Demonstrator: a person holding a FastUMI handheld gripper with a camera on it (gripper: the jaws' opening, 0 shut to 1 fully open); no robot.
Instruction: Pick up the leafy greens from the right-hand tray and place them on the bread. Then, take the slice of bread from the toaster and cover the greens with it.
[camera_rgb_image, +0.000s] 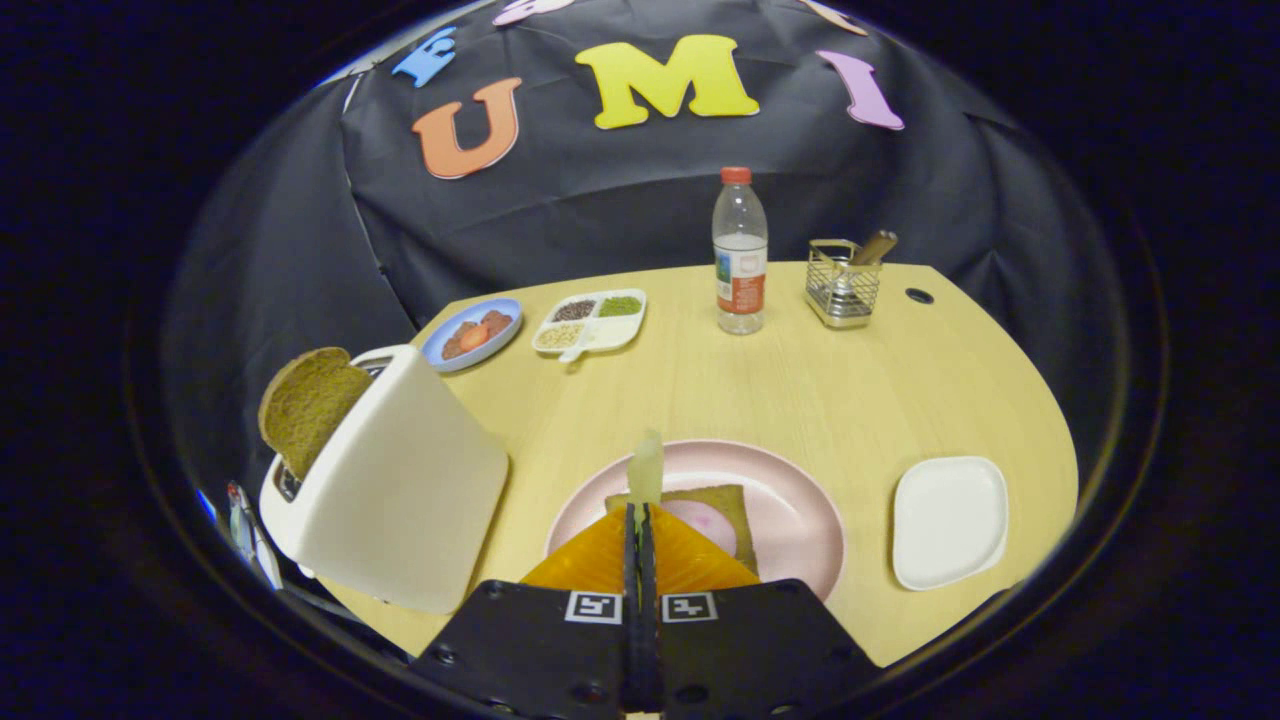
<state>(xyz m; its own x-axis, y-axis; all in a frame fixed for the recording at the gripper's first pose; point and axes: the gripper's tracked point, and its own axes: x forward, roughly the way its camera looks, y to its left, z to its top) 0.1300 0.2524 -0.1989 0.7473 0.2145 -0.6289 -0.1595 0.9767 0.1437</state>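
Water bottle (740, 255), wire basket (843, 285), divided dish (589, 322)

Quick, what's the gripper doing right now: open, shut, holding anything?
Gripper: shut on the pale leafy greens, held edge-on above the bread on the pink plate.

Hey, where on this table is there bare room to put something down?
Bare wood lies between the pink plate and the water bottle, and beyond the white tray. It is crowded by the toaster, where the tongs pinch a pale leaf.
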